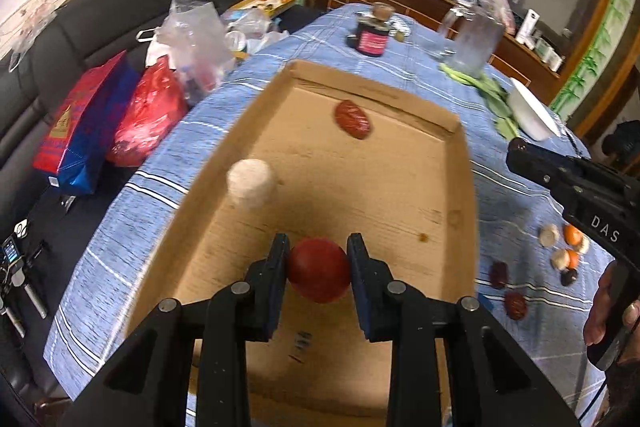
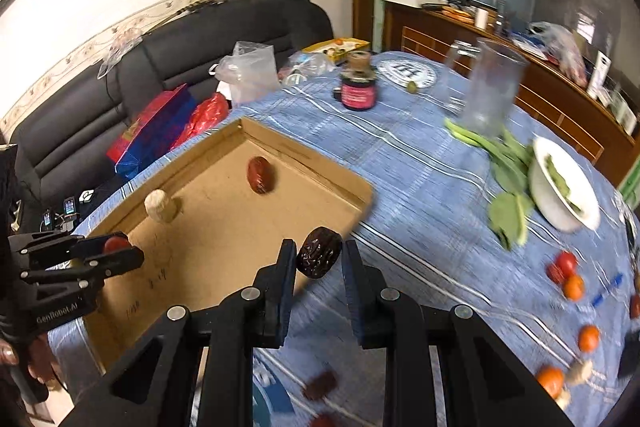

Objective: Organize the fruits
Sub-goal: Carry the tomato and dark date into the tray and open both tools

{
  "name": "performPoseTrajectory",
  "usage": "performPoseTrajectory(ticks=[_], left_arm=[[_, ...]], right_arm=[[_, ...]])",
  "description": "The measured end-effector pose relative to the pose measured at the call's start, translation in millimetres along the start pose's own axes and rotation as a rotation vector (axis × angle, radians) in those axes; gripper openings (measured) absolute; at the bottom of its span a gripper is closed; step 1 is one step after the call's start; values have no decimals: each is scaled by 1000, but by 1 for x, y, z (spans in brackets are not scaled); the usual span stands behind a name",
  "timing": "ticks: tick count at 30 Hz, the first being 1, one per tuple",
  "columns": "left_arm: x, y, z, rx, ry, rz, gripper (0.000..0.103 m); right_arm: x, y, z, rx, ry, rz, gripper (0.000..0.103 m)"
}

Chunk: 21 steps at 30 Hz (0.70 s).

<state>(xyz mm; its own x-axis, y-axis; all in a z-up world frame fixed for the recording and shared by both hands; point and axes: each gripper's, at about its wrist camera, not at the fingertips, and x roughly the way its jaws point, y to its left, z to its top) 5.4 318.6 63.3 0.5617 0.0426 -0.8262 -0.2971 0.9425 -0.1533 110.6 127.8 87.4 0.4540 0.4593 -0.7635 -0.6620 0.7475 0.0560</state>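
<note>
The left gripper (image 1: 318, 259) is closed on a round red fruit (image 1: 318, 274), with both pads pressed against its sides, and holds it above the near part of a shallow cardboard tray (image 1: 466, 187). The right gripper (image 2: 319, 259) carries a dark wrinkled date (image 2: 319, 257) between its fingertips; the date touches the left pad, while contact with the right pad cannot be confirmed. This gripper hangs over the tray's near corner, where cardboard meets the blue striped tablecloth (image 2: 400, 167).

Inside the tray lie a red date (image 1: 353, 119) toward the far wall and a pale cylindrical piece (image 1: 251, 183) beside the left wall, well apart from each other.

On the cloth to the right of the tray, loose fruits are scattered: small orange ones (image 2: 589, 338), red ones (image 2: 566, 263), dark dates (image 1: 499, 274) and pale pieces (image 1: 549, 235). Farther back stand a dark jar (image 2: 358, 87), a clear glass (image 2: 490, 91) and a white bowl (image 2: 548, 195) beside green leaves (image 2: 508, 215).
</note>
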Motion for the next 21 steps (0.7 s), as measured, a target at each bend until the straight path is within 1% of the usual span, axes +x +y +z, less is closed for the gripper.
performPoseTrajectory(ticks=[9, 15, 21], left_arm=[[22, 27, 1, -44, 35, 25, 29], [31, 36, 1, -56, 50, 31, 29], [36, 40, 2, -56, 57, 40, 29]], right_arm=[[61, 27, 19, -19, 67, 36, 25], [86, 35, 22, -34, 108, 34, 25], [99, 41, 23, -48, 137, 31, 25]])
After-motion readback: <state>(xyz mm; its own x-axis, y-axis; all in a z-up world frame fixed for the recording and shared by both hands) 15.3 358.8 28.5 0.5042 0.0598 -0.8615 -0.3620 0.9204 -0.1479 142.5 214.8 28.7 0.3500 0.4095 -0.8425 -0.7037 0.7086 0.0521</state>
